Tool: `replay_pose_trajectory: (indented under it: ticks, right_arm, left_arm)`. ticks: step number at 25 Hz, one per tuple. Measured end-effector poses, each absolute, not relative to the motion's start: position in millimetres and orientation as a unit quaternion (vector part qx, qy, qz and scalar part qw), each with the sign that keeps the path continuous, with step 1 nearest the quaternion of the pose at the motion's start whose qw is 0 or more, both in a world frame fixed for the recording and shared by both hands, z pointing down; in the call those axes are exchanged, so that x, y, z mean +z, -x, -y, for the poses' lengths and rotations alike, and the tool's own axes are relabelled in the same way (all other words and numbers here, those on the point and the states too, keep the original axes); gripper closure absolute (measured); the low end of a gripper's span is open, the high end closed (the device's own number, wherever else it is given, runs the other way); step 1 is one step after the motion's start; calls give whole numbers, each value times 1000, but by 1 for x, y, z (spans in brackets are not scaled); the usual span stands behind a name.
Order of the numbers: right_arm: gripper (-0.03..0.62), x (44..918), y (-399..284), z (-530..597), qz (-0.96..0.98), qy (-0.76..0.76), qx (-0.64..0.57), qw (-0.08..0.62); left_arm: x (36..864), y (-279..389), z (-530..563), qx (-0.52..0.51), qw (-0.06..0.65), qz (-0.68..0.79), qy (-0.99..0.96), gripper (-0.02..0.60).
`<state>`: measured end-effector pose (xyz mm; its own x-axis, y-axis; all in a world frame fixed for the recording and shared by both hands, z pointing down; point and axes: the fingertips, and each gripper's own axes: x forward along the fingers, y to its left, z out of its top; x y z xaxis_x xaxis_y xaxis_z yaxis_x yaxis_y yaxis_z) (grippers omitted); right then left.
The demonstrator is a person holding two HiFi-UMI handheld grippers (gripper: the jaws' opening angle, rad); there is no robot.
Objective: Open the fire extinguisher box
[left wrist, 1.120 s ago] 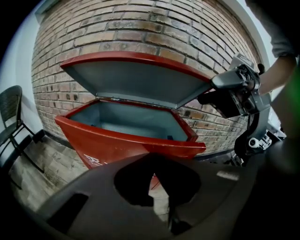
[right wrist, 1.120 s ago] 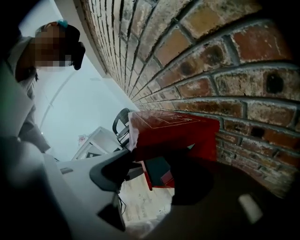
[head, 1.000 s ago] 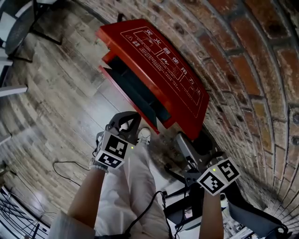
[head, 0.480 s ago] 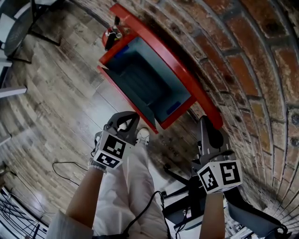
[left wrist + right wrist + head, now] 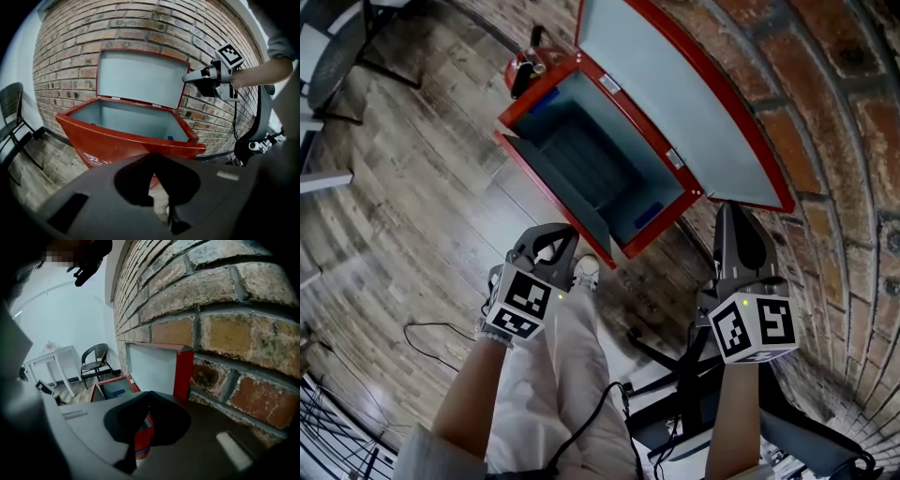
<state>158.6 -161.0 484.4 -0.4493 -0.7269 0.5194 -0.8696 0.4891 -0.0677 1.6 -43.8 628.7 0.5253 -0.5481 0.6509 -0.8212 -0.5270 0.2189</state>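
The red fire extinguisher box (image 5: 581,202) stands on the wooden floor against the brick wall. Its lid (image 5: 675,103) is raised, showing a grey underside, and the grey inside of the box looks empty. The left gripper view shows the box (image 5: 117,140) and lid (image 5: 140,77) from the front. My right gripper (image 5: 739,230) is shut on nothing, beside the lid's right edge and close to the wall; its own view shows the lid's red edge (image 5: 183,371). My left gripper (image 5: 547,244) hovers in front of the box, jaws together and empty.
A red fire extinguisher (image 5: 525,67) stands behind the box's left end. The brick wall (image 5: 834,141) runs along the right. A black stand (image 5: 675,375) and cables (image 5: 431,330) lie near my feet. A black chair (image 5: 11,112) and a white table (image 5: 51,357) stand further off.
The lid has swung from nearly closed to fully raised against the wall. My right gripper has risen beside it toward the wall. The left gripper has stayed put.
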Motion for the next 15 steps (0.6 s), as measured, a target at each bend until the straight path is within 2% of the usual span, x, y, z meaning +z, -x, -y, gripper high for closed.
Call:
replay_pose_trajectory:
  ticks: [15]
  right_arm:
    - [586, 524, -102, 107, 862, -372, 251, 235]
  left_arm:
    - [633, 5, 33, 267, 262, 401, -836, 583]
